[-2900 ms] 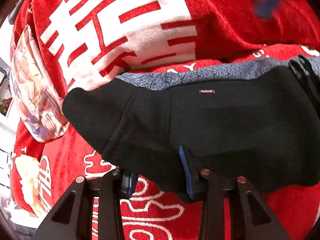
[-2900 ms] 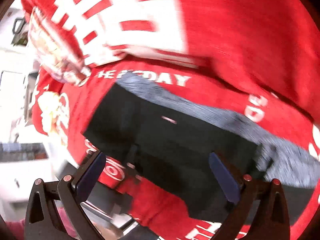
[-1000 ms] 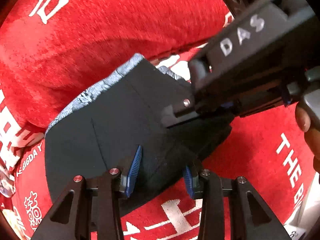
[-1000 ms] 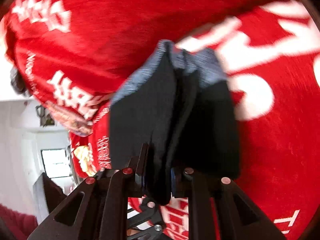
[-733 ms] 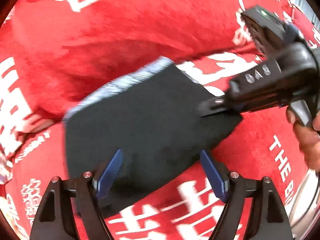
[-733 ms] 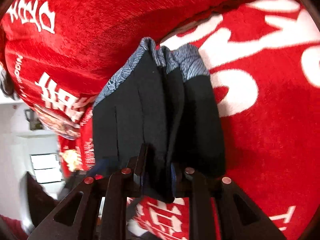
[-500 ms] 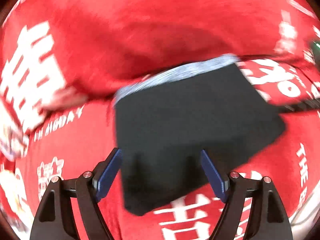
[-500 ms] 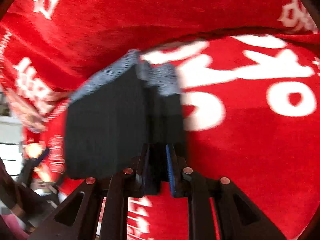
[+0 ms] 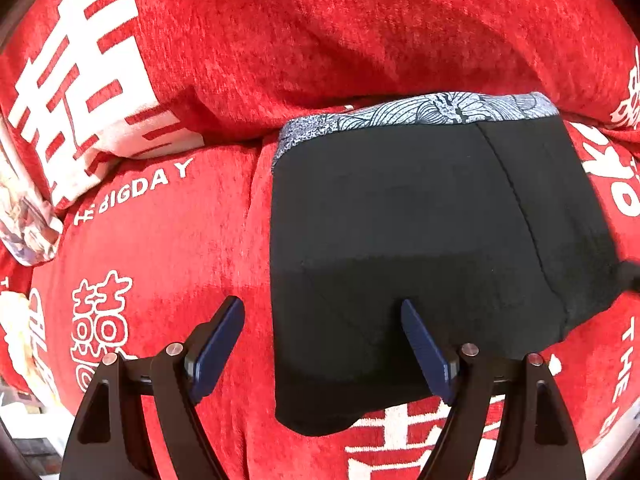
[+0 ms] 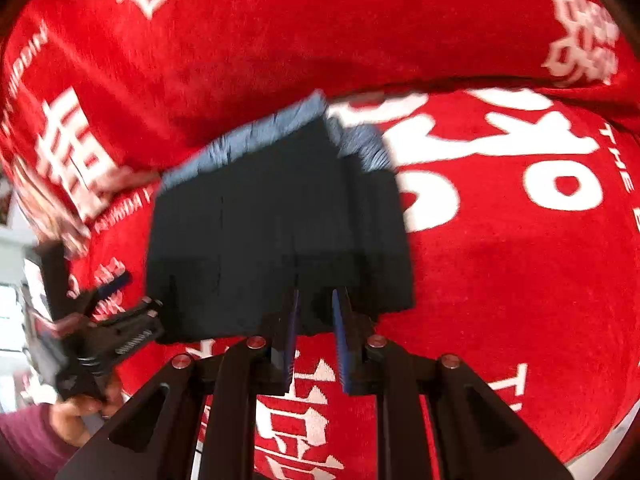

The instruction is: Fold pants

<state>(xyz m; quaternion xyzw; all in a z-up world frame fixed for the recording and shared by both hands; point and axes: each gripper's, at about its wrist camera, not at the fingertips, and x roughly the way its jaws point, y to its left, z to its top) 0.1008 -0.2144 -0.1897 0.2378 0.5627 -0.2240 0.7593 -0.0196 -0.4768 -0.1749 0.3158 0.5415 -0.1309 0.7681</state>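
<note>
Leftmost, well to the left of the pants (image 9: 420, 220), a pale printed cushion (image 9: 24, 220) sits at the edge of the red cover (image 9: 160, 260) with white lettering. The left gripper (image 9: 320, 308) points down over the pants' lower left corner. Its jaws have just been opening and stand wide, one pad over bare red cloth and the other over black fabric, gripping nothing. The pants lie folded into a flat black block on the cover, with the grey patterned waistband (image 9: 420, 114) along the far edge. At the pants' right end, the right gripper (image 10: 316, 296) has its jaws almost together. Black fabric shows in the narrow gap at their tips, but I cannot tell whether they pinch it.
</note>
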